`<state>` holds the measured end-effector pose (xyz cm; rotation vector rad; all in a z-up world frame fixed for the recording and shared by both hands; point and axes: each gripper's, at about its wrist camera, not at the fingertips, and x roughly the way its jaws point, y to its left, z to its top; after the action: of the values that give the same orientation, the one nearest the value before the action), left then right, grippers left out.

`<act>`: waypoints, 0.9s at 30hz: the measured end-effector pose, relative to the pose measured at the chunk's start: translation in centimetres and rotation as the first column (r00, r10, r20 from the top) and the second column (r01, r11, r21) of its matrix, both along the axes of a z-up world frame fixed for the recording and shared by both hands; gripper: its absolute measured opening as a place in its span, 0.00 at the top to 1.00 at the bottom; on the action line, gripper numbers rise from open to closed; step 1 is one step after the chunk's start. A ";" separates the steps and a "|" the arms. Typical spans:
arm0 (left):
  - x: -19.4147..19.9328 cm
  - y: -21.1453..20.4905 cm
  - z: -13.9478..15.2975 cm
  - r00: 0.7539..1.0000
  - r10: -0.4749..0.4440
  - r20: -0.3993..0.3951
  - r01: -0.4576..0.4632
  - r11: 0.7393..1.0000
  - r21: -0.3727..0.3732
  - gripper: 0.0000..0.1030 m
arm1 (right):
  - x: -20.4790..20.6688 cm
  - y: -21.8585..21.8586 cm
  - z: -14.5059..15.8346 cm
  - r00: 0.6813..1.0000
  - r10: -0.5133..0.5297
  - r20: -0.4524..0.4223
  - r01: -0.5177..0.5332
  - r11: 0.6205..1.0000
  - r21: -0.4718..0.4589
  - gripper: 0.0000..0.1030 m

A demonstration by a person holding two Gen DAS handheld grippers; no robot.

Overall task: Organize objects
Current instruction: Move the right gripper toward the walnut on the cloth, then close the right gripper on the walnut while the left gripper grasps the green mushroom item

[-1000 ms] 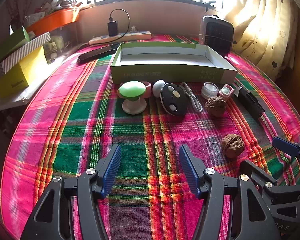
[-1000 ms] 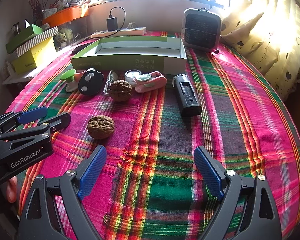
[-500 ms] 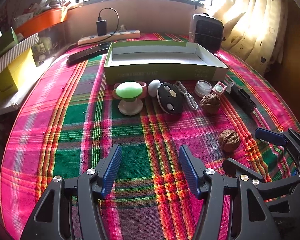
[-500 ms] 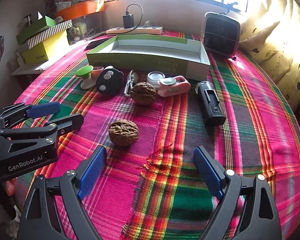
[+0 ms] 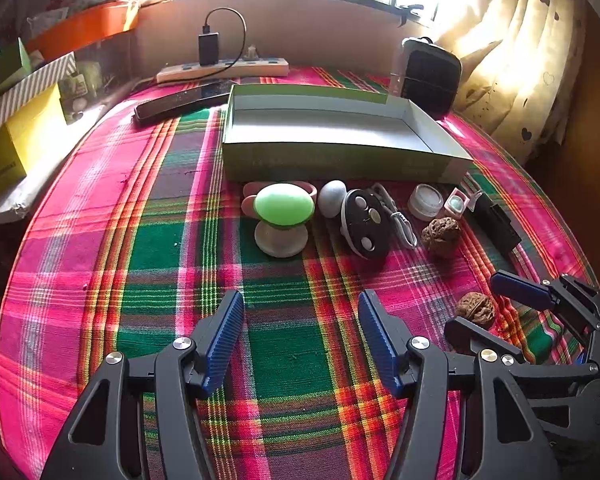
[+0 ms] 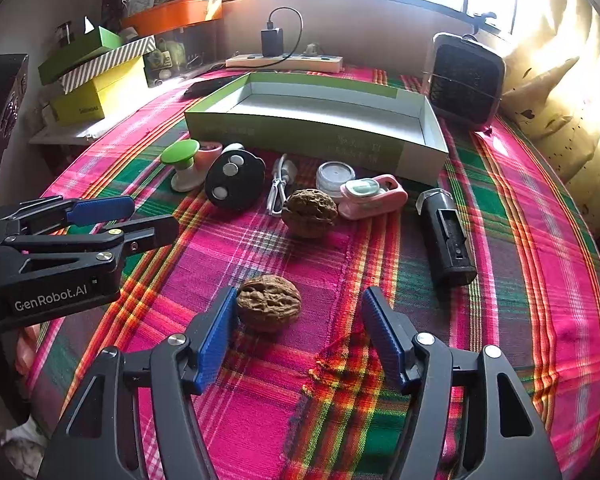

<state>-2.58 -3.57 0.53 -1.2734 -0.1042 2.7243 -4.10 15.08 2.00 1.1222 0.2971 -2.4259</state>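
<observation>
Both tongs gape: the near walnut [image 6: 269, 303] lies between the right tongs' [image 6: 298, 330] fingers, beside the left one.

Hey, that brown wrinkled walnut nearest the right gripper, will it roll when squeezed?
The brown wrinkled walnut looks rounded, so it may roll or squirt sideways. Its ridged shell probably grips the ribbed blue pads. The right gripper stands open around it.
</observation>
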 end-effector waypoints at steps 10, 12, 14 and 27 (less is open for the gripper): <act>-1.7 -0.4 0.1 1.000 -0.005 0.010 0.005 1.000 0.025 0.43 | -0.3 0.2 0.3 1.000 -0.019 -0.006 0.019 1.000 0.000 0.69; -2.1 -0.6 0.1 1.000 -0.003 0.013 0.002 1.000 0.030 0.43 | -0.4 0.3 0.3 1.000 -0.017 -0.002 0.017 1.000 -0.006 0.69; -2.4 -0.7 0.2 1.000 -0.001 0.010 0.001 0.999 0.037 0.43 | -0.4 0.3 0.3 1.000 -0.016 -0.003 0.016 1.000 -0.001 0.69; -4.0 -1.3 1.3 1.000 0.025 -0.018 -0.024 0.999 0.046 0.46 | -1.1 -0.1 0.5 1.000 0.006 0.015 -0.006 1.000 -0.016 0.69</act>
<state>-6.62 -4.83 1.79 -1.2434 -0.1799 2.7369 -5.19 15.00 2.45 1.1310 0.2749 -2.4091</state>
